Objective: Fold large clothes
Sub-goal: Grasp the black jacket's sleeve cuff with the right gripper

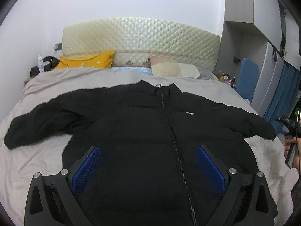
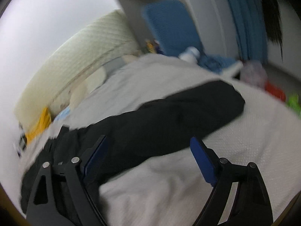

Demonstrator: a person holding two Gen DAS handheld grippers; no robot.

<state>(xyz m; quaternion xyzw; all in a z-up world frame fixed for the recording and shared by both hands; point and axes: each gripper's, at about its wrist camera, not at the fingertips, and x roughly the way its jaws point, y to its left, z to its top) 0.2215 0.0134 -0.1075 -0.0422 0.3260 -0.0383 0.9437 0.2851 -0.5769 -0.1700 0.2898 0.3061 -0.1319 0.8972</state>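
The bed (image 1: 47,156) is covered by a pale grey, lightly wrinkled duvet (image 1: 79,79). A black zip-up jacket (image 1: 143,131) lies flat on it, front side up and zipped closed, with both sleeves spread out toward the bed's side edges. At the head of the bed, against a quilted cream headboard (image 1: 141,37), rest a yellow pillow (image 1: 88,61), a light blue pillow (image 1: 131,69) and a cream pillow (image 1: 175,69).

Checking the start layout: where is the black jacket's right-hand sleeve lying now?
In the right wrist view the sleeve lies stretched across the grey bedspread, just ahead of the open right gripper.
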